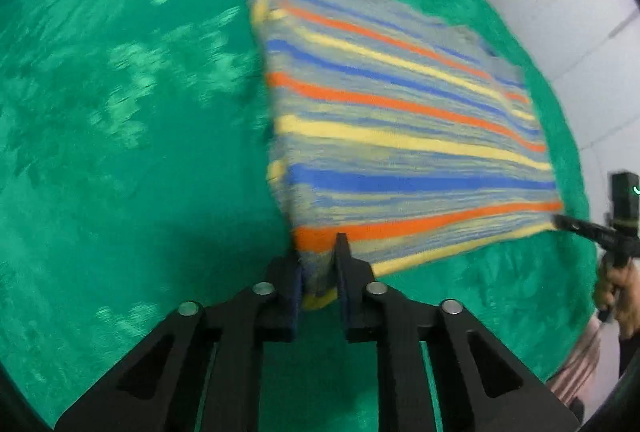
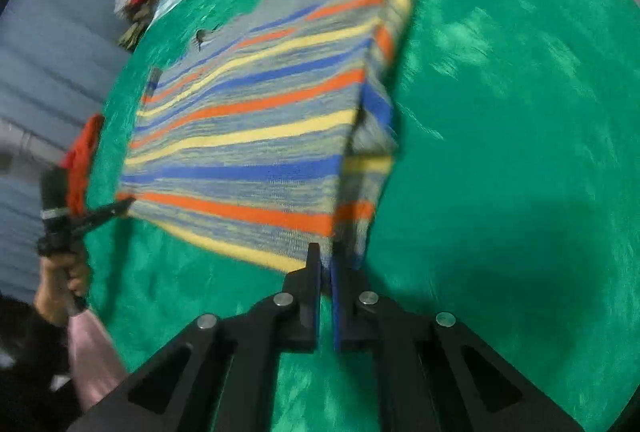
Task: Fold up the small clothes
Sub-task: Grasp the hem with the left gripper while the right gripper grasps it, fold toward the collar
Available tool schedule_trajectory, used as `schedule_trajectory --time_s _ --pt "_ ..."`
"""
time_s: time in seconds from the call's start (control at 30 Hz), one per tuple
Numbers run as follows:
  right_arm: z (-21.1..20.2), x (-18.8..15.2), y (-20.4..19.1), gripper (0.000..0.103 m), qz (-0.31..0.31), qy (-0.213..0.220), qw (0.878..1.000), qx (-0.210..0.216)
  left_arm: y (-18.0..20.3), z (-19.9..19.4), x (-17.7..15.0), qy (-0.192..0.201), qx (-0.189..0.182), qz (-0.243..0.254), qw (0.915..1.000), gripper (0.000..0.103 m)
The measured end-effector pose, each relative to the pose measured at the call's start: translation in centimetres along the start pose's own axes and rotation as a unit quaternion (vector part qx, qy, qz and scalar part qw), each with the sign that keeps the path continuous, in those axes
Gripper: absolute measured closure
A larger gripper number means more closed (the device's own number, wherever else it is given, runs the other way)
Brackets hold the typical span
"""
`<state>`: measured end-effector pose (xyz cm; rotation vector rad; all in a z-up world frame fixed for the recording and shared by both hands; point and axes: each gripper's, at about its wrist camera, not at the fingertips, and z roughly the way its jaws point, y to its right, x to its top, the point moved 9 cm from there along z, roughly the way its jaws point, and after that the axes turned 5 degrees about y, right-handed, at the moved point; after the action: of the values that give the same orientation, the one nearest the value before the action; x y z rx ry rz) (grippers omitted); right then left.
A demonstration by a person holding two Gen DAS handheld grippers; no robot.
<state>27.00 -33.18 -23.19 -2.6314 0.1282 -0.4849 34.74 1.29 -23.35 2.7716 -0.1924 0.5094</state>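
Left gripper (image 1: pixel 318 264) clamped on near corner of striped knit garment (image 1: pixel 400 120), thick folded edge pinched between pads. Right gripper (image 2: pixel 325 264) nearly fully closed, opposite near corner gripped. Garment stretched between both grippers, near edge lifted, remainder spread ahead of fingers on green fuzzy cover (image 1: pixel 120 112). Hand (image 2: pixel 64 284) seen behind left gripper. Red cloth (image 2: pixel 82 160) lying beyond cover edge.

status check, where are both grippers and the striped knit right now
Left gripper shut on striped knit near corner. Right gripper shut on the other near corner. Near edge lifted off green blanket. Nothing in the way.
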Motion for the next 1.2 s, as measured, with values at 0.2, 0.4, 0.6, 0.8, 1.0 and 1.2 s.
schedule_trajectory --time_s 0.2,0.4,0.6,0.8,1.0,1.2 --pt "0.4 -0.3 0.2 0.099 -0.02 -0.016 0.999 -0.032 0.7 -0.2 1.0 -0.014 0.023 0.035 0.999 0.081" --pt "-3.0 2.8 -0.5 0.075 -0.078 0.049 0.991 -0.095 0.6 -5.9 7.2 0.111 0.054 0.047 0.9913 0.035" --pt "-2.2 12.3 -6.0 0.075 -0.138 0.13 0.979 -0.076 6.2 1.0 14.4 0.127 0.004 0.062 0.9899 0.038" --pt "7.2 14.7 -3.5 0.079 -0.147 0.08 0.976 -0.137 -1.1 7.1 16.7 0.132 0.086 -0.003 0.9875 0.071" --pt "3.9 13.3 -1.6 0.078 -0.092 0.116 0.98 -0.135 1.0 2.3 15.8 0.155 0.067 0.004 0.9856 0.05" --pt "1.2 7.1 -8.4 0.076 -0.152 0.111 0.98 -0.058 8.0 0.4 7.0 0.132 0.012 0.11 0.9851 0.045"
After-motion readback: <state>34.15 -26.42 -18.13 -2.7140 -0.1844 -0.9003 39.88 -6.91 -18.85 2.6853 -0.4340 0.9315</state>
